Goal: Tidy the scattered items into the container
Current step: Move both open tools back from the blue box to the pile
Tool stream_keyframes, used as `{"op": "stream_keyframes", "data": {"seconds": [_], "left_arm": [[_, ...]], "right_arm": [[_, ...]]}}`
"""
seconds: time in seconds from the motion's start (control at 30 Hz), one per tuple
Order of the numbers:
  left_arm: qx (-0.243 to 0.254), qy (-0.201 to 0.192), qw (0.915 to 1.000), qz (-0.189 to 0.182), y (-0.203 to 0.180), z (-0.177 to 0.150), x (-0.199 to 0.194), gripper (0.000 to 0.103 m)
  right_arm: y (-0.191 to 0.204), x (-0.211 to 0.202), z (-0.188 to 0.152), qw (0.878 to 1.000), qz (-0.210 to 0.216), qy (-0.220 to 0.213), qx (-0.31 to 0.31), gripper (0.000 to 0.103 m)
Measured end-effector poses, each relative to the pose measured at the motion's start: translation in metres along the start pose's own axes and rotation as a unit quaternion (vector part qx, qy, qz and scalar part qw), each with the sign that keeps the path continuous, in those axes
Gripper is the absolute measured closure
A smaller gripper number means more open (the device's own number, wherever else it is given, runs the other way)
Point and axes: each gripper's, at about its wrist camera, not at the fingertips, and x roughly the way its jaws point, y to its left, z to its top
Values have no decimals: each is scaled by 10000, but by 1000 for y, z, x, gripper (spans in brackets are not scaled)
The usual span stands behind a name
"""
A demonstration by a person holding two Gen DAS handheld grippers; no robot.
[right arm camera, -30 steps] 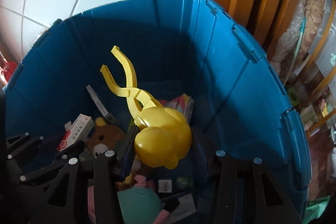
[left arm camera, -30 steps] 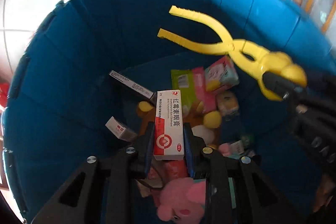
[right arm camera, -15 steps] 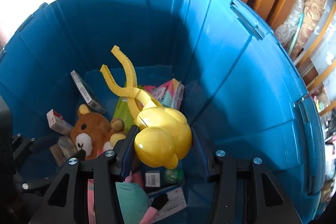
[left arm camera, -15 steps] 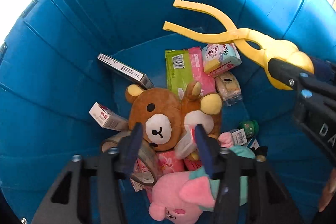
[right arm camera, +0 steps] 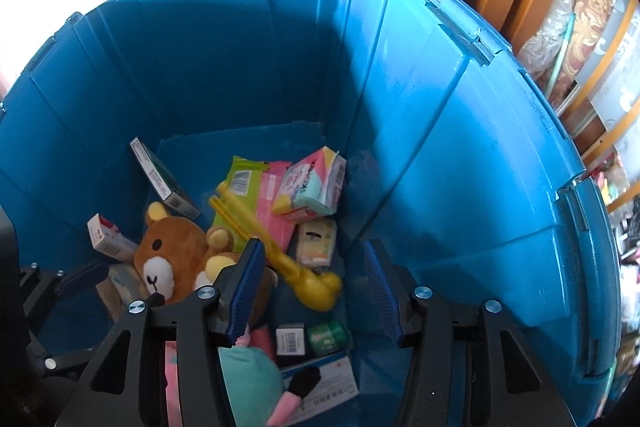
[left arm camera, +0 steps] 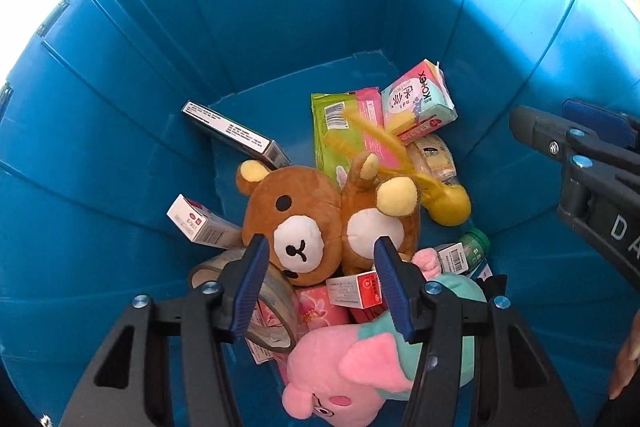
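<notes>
Left wrist view looks down into the deep blue plastic bin [left arm camera: 168, 155], where the left gripper [left arm camera: 320, 279] hangs with its jaws apart and nothing between them. Below it lies a brown plush bear [left arm camera: 296, 227], with a pink plush pig [left arm camera: 340, 375] nearer the camera. A long yellow plastic clamp toy [left arm camera: 444, 203], blurred, lies across the bear's raised paw and a green wipes pack [left arm camera: 340, 135]. A small red-and-white carton [left arm camera: 354, 290] rests just below the bear.

Right wrist view shows the right gripper [right arm camera: 316, 287] with its jaws opening and empty. The yellow toy [right arm camera: 308, 281] lies loose inside the bin [right arm camera: 460, 167], under and between the blue pads [right arm camera: 248, 287], against the bear [right arm camera: 176, 259].
</notes>
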Motion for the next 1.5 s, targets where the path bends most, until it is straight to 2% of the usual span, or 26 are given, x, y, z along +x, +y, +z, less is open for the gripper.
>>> {"op": "stream_keyframes", "data": {"seconds": [0.2,0.5,0.6,0.7,0.87,1.0,1.07,1.17,1.33,1.5], "left_arm": [[-81,13,10000,1,1,1,-2,49],[-518,-70,9986,-99,20,1,-14,49],[-699,-150,9973,142,28,-3,-32,49],[-948,-274,9951,108,39,-13,-61,49],[-996,-938,9905,114,53,-42,-130,49],[-1149,-1710,9785,50,80,-78,-190,49],[-1286,-2142,9681,171,98,-100,-215,42],[-1511,-2654,9509,498,131,-135,-239,42],[-1981,-2976,9309,749,205,-194,-252,42],[-2051,-3170,9195,1093,274,-252,-247,42]], "right_arm": [[0,-2,0,9999,113,-25,-10,46],[2,-16,0,9993,319,-217,1,42],[5,-33,0,9968,627,-502,-44,41],[6,-58,0,9915,848,-978,-118,30],[8,-102,-5,9790,1415,-1457,-160,28],[18,-149,-19,9645,1781,-1933,-265,22],[32,-170,-29,9559,1946,-2162,-397,20],[58,-195,-49,9431,2261,-2376,-547,20],[123,-226,-85,9247,2657,-2627,-736,20],[214,-256,-127,9086,2889,-2879,-898,19]]}}
